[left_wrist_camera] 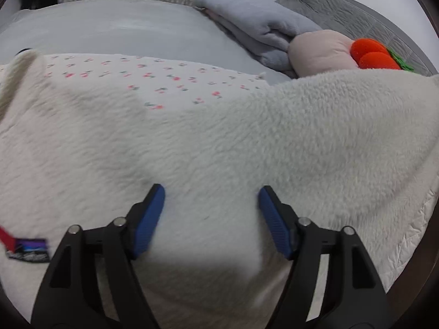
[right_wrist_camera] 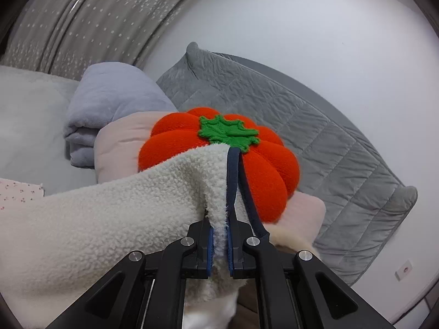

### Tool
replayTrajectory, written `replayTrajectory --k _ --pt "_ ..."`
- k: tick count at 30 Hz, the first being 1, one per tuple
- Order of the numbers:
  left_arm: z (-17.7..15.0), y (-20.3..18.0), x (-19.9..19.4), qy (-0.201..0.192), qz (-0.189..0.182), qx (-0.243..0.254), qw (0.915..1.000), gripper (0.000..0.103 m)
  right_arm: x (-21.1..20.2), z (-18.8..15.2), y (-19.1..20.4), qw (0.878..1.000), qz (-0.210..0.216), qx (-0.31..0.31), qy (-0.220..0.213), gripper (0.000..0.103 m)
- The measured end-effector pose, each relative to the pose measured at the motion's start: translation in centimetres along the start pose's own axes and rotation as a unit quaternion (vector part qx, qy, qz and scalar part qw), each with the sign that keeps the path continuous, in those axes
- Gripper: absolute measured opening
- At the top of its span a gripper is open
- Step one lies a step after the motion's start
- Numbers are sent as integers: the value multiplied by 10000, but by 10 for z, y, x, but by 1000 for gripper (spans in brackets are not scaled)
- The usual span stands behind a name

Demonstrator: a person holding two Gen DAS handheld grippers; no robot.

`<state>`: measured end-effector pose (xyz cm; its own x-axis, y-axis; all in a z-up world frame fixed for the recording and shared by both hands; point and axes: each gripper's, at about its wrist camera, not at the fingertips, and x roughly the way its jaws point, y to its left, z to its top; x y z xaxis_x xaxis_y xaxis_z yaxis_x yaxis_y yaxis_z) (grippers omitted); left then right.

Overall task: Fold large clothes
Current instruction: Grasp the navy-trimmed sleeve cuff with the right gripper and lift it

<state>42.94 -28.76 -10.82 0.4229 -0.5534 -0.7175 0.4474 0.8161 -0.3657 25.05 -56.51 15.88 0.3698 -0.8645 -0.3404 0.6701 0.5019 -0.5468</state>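
A large cream fleece garment (left_wrist_camera: 219, 148) lies spread across the bed and fills the lower left wrist view. It has a small dark label with a red tab (left_wrist_camera: 27, 249) at the left. My left gripper (left_wrist_camera: 211, 213) is open, its blue pads (left_wrist_camera: 148, 219) resting on or just above the fleece with nothing between them. My right gripper (right_wrist_camera: 219, 246) is shut on a raised edge of the same fleece garment (right_wrist_camera: 109, 213), next to its dark navy trim (right_wrist_camera: 233, 175), and holds it lifted off the bed.
A white cloth with small red flowers (left_wrist_camera: 153, 79) lies beyond the fleece. A folded grey-blue blanket (right_wrist_camera: 109, 109), a pink pillow (right_wrist_camera: 118, 148), an orange pumpkin cushion (right_wrist_camera: 219, 148) and a grey quilted pillow (right_wrist_camera: 315, 148) sit at the head of the bed. Grey curtain (right_wrist_camera: 82, 22) behind.
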Motion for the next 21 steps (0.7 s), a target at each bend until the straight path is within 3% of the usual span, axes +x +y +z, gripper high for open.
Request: replayTrajectory --k 3,6,8,10,14,21 --pt "4 -16 13 60 84 137 9999 89 7 -6 -7 9996 169 69 192 7" --pt "4 -33 15 197 422 509 9976 91 0 -6 -6 9991 327 120 233 7" --pt "4 -30 4 208 265 485 9983 91 -13 0 -4 9990 428 71 121 7" --pt "3 -22 -16 260 159 403 9987 91 -37 13 -2 9980 630 22 -49 8" --pt "9 -1 -63 231 369 404 9982 92 -88 40 5 9928 1157 9 -317 8" --pt "16 60 -169 -122 1169 1008 9879 98 -180 78 62 9666 2511 -256 -455 8"
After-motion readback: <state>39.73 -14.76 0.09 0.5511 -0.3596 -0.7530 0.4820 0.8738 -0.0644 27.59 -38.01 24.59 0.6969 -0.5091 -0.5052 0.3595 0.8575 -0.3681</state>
